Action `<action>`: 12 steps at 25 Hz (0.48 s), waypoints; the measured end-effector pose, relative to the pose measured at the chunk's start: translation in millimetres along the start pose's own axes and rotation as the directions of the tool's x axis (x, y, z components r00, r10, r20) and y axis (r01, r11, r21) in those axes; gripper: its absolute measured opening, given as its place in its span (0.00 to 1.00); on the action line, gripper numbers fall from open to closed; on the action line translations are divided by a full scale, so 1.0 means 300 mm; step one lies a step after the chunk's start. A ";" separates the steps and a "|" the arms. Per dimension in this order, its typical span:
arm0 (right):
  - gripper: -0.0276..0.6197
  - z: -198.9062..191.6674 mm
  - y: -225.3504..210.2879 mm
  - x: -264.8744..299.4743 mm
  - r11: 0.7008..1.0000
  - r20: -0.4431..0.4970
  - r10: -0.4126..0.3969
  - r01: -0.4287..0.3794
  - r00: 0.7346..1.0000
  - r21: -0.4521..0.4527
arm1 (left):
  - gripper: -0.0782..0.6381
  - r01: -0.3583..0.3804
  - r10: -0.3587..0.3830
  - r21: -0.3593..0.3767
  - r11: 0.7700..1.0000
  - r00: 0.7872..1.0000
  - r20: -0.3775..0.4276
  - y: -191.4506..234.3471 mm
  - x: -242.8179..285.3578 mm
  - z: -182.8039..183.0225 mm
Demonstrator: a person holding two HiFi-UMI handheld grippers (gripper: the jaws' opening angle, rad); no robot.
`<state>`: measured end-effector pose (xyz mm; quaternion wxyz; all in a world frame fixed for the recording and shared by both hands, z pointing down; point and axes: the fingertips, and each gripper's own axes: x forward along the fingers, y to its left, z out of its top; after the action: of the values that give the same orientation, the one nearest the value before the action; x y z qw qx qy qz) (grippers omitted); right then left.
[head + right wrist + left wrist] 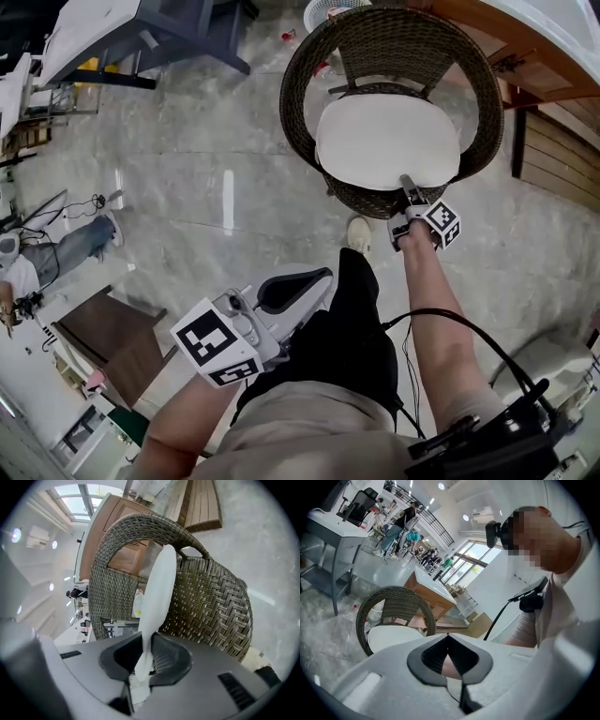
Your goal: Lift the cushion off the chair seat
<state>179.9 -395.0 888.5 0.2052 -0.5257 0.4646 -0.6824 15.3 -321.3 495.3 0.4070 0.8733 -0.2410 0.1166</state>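
The left hand-held gripper (298,286) is held close in front of the person's body, its two jaws brought together at the tips with nothing between them. Farther out, the right hand-held gripper (409,189) is clenched on the near edge of the cushion (384,141); in the right gripper view the thin white rim runs straight down between its pads (161,654). So there are two grippers, one cushion and one chair.

The cushion is plain white, round-cornered and smooth, with no pattern that can be made out. It lies over the chair seat and covers almost all of it, its front edge in the right gripper's grip. Seen edge-on from that gripper, it looks slim and slightly curved.

The chair (394,42) is a round tub of dark brown woven wicker, its curved back wrapping the seat.

It stands on a pale grey, glossy stone floor (206,169). One light shoe (358,234) rests just before the chair. At the left are a low dark wooden cabinet (112,337) and a seated person (66,248); a grey table (141,28) stands at the far left, and wooden furniture (525,56) behind the chair.
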 end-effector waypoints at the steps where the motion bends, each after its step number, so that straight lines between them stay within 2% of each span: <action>1: 0.14 0.000 0.025 -0.018 1.000 0.003 0.012 -0.012 1.000 -0.004 | 0.12 0.007 -0.007 -0.002 1.000 1.000 0.009 -0.015 -0.014 0.003; 8: 0.13 -0.027 0.207 -0.192 0.997 0.022 0.073 -0.073 0.997 -0.041 | 0.12 0.037 -0.037 0.006 0.999 0.997 0.071 -0.131 -0.141 0.015; 12: 0.13 -0.086 0.294 -0.330 0.993 0.014 0.103 -0.102 0.995 -0.063 | 0.12 0.055 -0.054 -0.011 0.998 0.993 0.105 -0.193 -0.236 0.005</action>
<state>174.1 -350.8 760.8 0.2277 -0.5133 0.5103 -0.6514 -15.6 -267.5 428.1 0.4028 0.8817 -0.2388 0.0579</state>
